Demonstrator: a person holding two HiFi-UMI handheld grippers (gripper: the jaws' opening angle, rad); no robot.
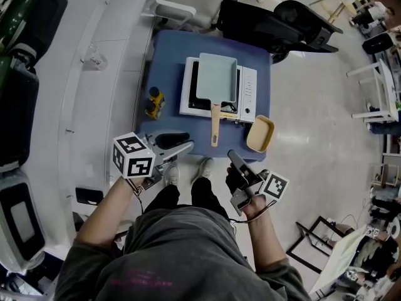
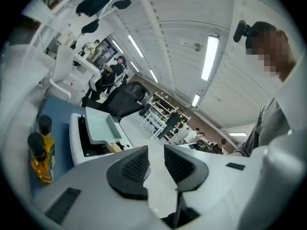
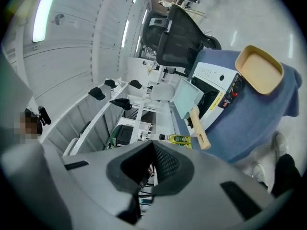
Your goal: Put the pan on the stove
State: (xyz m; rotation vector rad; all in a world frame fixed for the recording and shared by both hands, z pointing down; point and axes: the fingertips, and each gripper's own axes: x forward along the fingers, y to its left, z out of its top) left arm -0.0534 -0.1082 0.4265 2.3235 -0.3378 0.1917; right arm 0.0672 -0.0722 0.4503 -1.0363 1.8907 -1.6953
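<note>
We see the pan [image 1: 217,77], a pale teal rectangular one, sitting on the white stove [image 1: 249,93] in the middle of the blue tabletop [image 1: 166,61]. Its wooden handle [image 1: 215,124] points toward the near side and reaches past the stove's near edge, over the blue surface. A yellow bottle [image 1: 155,102] with a dark cap stands to the left of the stove. A shallow tan dish [image 1: 260,133] lies at the near right corner, just beside the stove.

We hold the left gripper [image 1: 183,145] over the near left corner of the tabletop, apart from the pan and its handle. In the left gripper view its fingers [image 2: 134,164] stand a narrow gap apart with nothing between them, and the pan shows beyond them to the left.

We hold the right gripper [image 1: 233,157] at the near edge, near the dish but not touching it. In the right gripper view its fingers [image 3: 165,162] meet at the tips and hold nothing. The handle, the stove and the dish show farther off in that view.

A black office chair [image 1: 269,21] stands on the far side of the tabletop.
</note>
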